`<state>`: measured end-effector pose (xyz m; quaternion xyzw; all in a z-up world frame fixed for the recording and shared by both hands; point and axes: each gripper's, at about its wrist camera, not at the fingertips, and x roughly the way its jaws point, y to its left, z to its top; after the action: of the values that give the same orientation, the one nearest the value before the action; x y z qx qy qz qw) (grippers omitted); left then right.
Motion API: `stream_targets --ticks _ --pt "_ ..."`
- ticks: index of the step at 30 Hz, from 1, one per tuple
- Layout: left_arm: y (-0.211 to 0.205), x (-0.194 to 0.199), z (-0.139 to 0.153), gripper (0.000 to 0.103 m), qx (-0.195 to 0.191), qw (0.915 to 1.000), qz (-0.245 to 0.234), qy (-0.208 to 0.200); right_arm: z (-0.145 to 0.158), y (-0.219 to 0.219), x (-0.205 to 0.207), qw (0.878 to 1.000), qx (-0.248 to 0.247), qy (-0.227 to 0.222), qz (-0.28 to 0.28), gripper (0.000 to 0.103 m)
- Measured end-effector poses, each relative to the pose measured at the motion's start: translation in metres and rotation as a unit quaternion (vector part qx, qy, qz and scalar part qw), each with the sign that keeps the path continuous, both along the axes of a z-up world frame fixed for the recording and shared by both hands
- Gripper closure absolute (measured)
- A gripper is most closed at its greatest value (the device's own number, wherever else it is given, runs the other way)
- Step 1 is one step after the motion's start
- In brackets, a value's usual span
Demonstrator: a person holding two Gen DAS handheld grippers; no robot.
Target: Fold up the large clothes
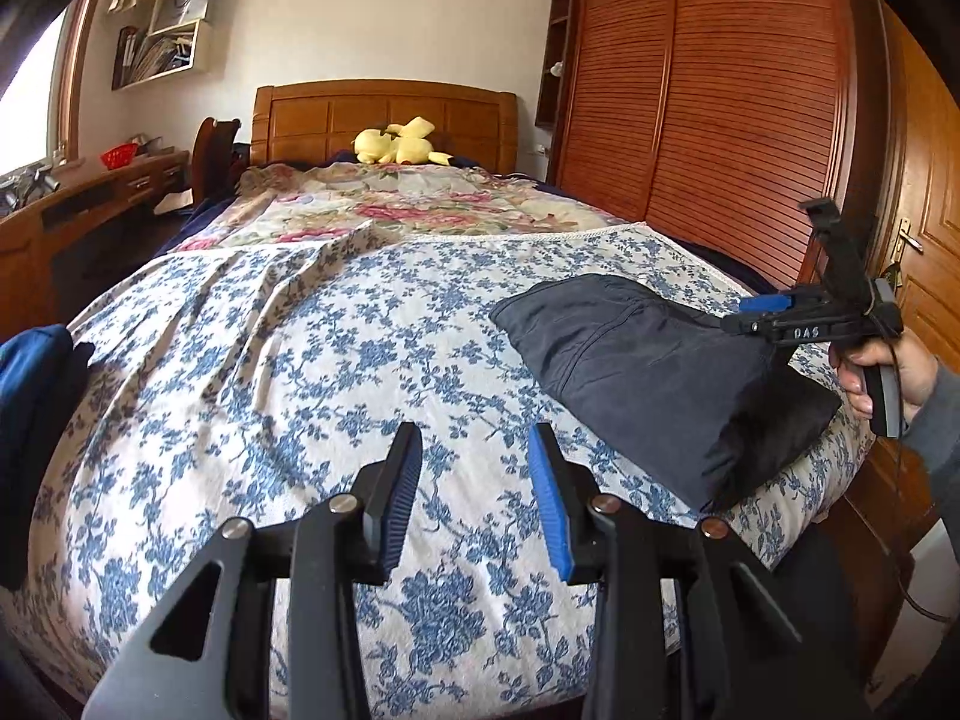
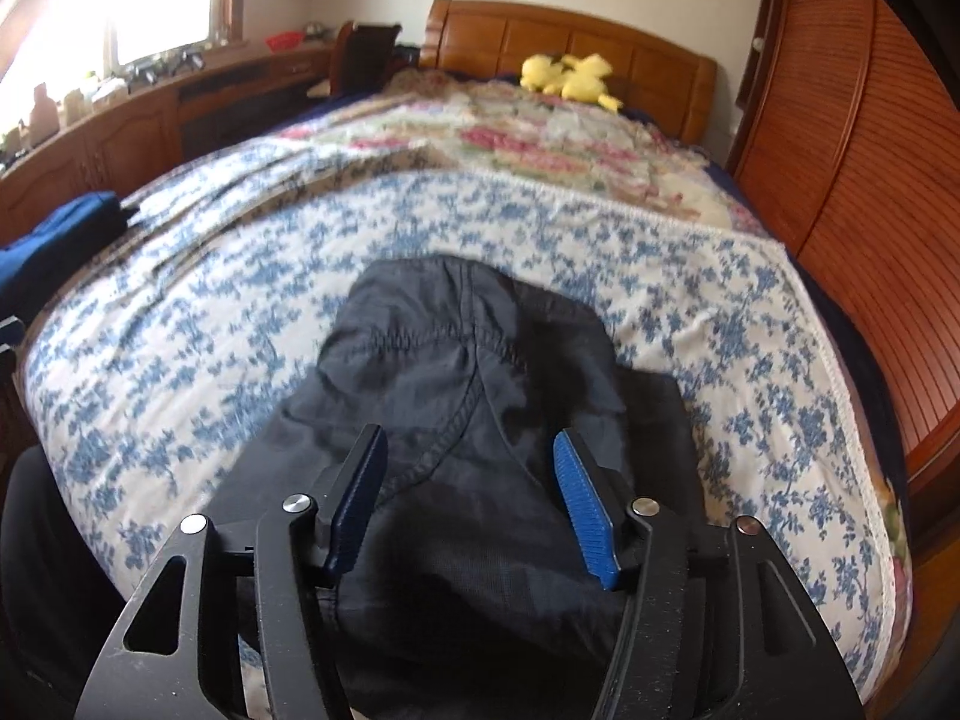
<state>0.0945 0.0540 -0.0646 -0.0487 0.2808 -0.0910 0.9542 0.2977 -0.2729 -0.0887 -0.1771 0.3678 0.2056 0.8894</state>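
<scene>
Both wrist views look along a bed covered by a white bedspread with a blue flower print (image 1: 312,360). Near its right edge lies the dark navy folded garment of thin woven cloth (image 1: 654,372); its near end is hidden beneath the right gripper in the right wrist view, and that view is blurred, so seams read only as faint curved lines. The right gripper (image 2: 471,492), black with blue ribbed pads, stands with its jaws apart above the garment, pads clear of the cloth; in the left wrist view it appears side-on, gripped by a hand (image 1: 882,372) in a grey sleeve, and its jaw gap cannot be judged there. The left gripper (image 1: 474,480) is partly open over bare bedspread, nothing between its fingers. A blue cloth item (image 1: 36,396) at the left bed edge is cut off by the frame. On a side counter sits a red basket (image 1: 118,155); its contents cannot be made out. A yellow plush toy (image 1: 399,143) rests against the wooden headboard (image 1: 384,114).
</scene>
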Motion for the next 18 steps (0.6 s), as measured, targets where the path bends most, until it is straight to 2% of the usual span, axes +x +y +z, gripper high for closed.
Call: stream_targets --ticks 5,10,18 --pt "0.005 -0.001 -0.007 0.068 -0.008 1.0 0.003 0.005 -0.027 -0.005 0.004 0.999 -0.022 0.027 -0.011 0.04" --pt "0.006 -0.003 -0.01 0.067 -0.008 0.9999 0.006 0.009 -0.045 -0.012 0.006 0.999 -0.021 0.043 -0.021 0.036" --pt "0.006 0.0 -0.018 0.067 -0.006 0.9998 0.007 0.019 -0.058 -0.033 0.016 0.995 0.046 0.081 -0.036 0.032"
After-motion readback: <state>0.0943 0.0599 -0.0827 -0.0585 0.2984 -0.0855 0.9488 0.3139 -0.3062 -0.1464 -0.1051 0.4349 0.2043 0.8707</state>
